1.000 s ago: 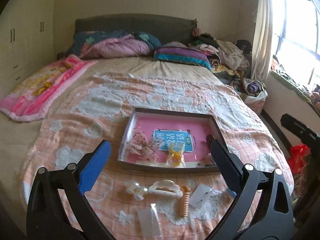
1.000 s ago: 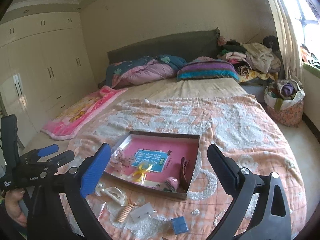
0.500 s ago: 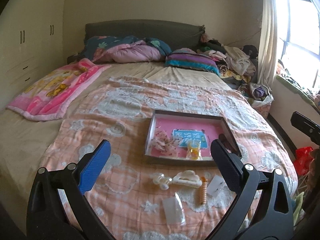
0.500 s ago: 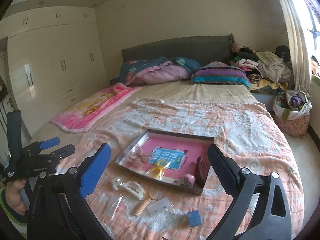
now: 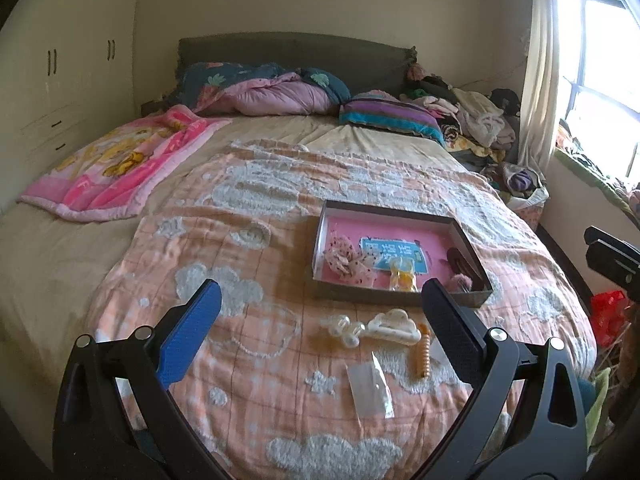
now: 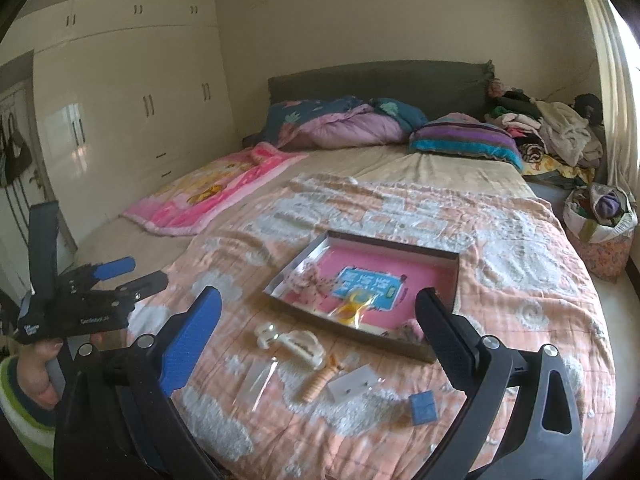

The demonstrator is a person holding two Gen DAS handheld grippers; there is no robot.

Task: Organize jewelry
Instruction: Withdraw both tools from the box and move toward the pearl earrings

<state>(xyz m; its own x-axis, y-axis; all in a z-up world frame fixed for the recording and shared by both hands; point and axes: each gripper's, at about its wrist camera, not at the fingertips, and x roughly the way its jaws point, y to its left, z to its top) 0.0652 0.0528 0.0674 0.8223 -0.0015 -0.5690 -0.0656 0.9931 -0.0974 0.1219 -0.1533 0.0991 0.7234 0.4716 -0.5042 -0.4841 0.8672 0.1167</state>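
A shallow pink-lined box (image 5: 464,232) (image 6: 452,276) sits on the peach bedspread and holds a spotted bow (image 5: 348,258), a yellow packet (image 5: 402,276) and a dark clip (image 5: 462,264). In front of it lie a clear clip (image 5: 346,326), a cream claw clip (image 5: 394,326) (image 6: 302,344), an orange spiral hair tie (image 5: 422,356) (image 6: 320,378), a clear bag (image 5: 370,388), a white card (image 6: 354,384) and a small blue box (image 6: 422,404). My left gripper (image 5: 320,316) and right gripper (image 6: 318,320) are open, empty, held back from the items.
The bed has a pink cartoon blanket (image 5: 116,164), pillows and a quilt (image 5: 276,94) at the headboard. Piled clothes (image 5: 472,120) and a basket (image 6: 600,220) stand at the right by the window. Wardrobes (image 6: 120,112) line the left wall.
Both grippers have pulled back and up from the bed, so the box and loose items look smaller and farther away. Both stay open and empty.
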